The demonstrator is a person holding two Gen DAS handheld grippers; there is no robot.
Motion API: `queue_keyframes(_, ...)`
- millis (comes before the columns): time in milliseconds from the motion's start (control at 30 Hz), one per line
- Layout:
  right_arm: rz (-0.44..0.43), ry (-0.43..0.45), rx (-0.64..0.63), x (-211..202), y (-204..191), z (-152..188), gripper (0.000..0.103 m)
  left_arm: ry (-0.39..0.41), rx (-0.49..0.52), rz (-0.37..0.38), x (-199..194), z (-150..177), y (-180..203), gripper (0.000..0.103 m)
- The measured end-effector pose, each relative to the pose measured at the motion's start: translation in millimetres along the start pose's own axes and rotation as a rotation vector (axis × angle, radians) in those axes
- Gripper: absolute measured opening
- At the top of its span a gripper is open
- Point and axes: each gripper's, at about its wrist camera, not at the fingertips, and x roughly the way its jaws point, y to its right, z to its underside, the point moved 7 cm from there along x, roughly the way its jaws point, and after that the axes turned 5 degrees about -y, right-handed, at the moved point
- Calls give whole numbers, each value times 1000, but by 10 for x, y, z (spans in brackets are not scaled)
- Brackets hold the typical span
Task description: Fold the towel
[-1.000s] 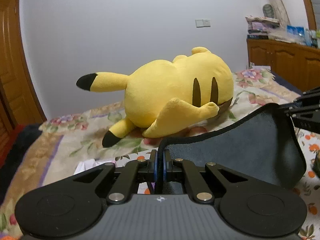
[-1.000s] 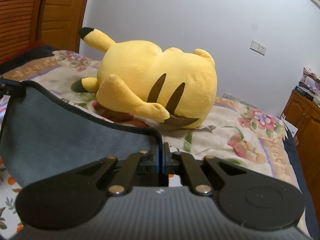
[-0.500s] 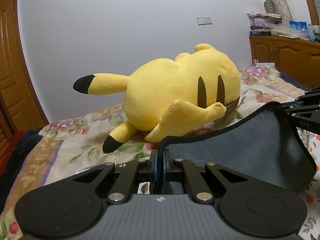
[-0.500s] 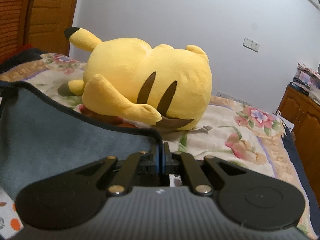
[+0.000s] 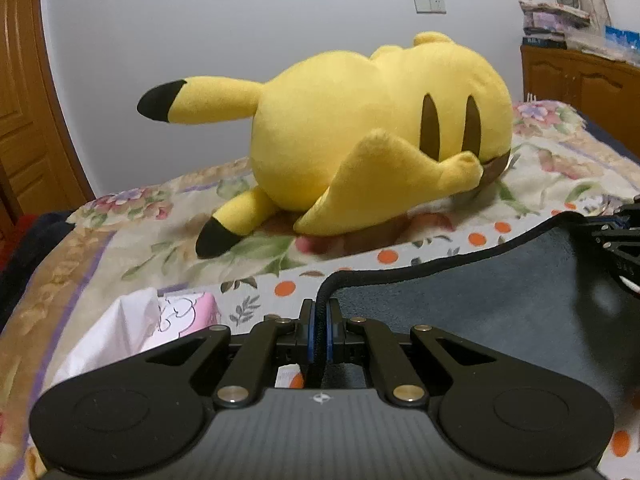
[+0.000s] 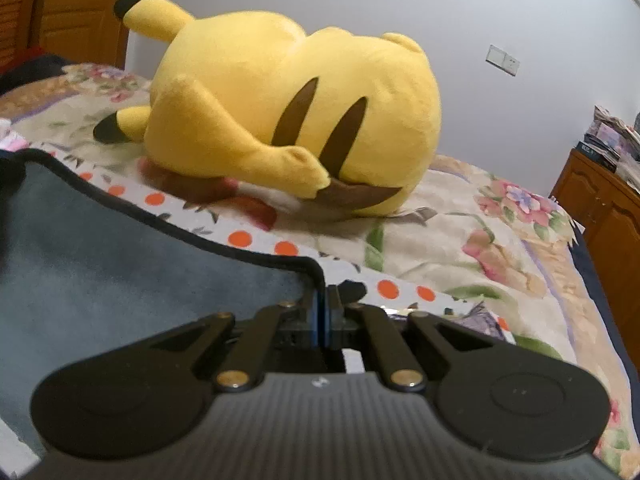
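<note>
So, towel (image 5: 480,312) was dark grey-blue with a black hem, stretched between both units above the floral bed (image 5: 120,260). I had the left hand-held gripper (image 5: 320,320) pinching one corner, its fingers closed on the hem. The right hand-held gripper (image 6: 323,312) was clamped on the opposite corner the same way. The top edge sagged in a shallow curve between them. A yellow plush toy (image 5: 360,128) lay just beyond on the bed. Wooden cabinet (image 5: 580,84) stood far right.
</note>
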Motion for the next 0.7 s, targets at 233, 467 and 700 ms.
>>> queue_keyframes(233,3,-28,14,93,10,76,4,-26,22,-20,175,68,14,9)
queue_keyframes(467,-10,-40,44,61,13,153,48,-41,14,-9,162,113,42,30)
queue_keyframes(700,-64,-60,103,-172,-12,254,51,-44,7,16,-3,143,143,57)
